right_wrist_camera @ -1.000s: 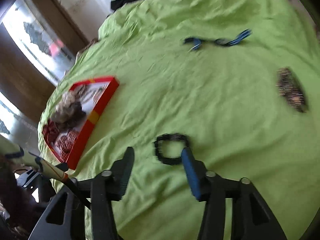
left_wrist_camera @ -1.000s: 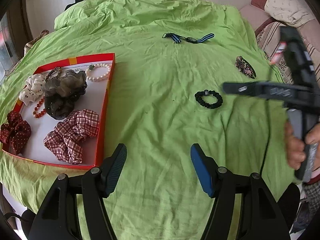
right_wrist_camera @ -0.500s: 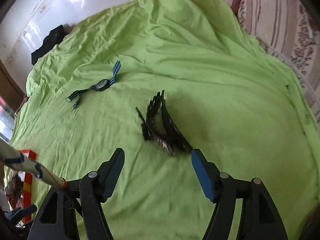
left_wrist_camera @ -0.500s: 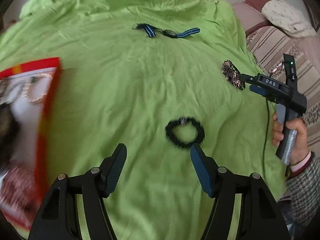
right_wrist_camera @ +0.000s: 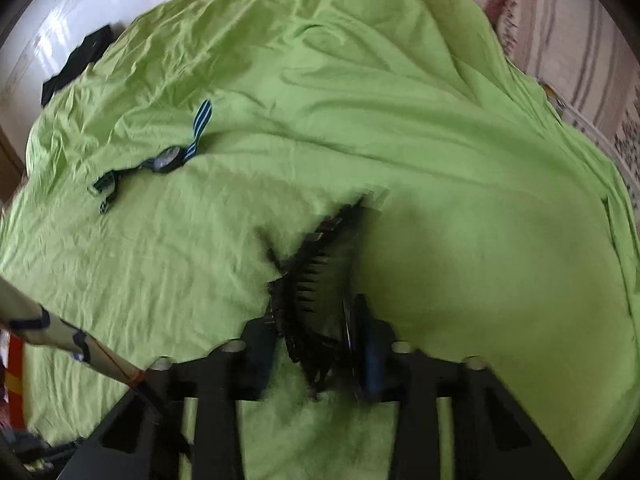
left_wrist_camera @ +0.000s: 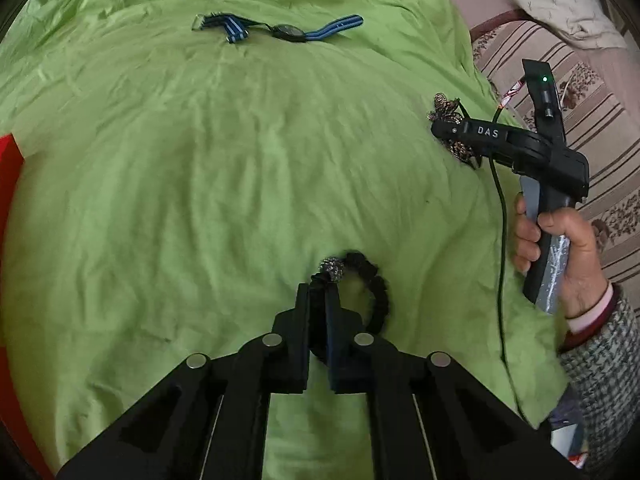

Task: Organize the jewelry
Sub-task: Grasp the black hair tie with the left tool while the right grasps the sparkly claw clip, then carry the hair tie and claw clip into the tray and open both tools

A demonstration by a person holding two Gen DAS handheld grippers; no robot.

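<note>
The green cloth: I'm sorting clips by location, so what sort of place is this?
Probably a home living room or bedroom: the green cloth is a wrinkled bedsheet-like spread, a striped floral sofa stands beside it, and a pillow lies on that.

On the bedsheet (left_wrist_camera: 200,168) before me, the beaded bracelet (left_wrist_camera: 372,280) lies nearest. The watch (left_wrist_camera: 286,32) lies far beyond it. The hair claw (right_wrist_camera: 320,264) sits off to my right, near the sheet's edge, with the tray (left_wrist_camera: 8,168) at far left.
</note>
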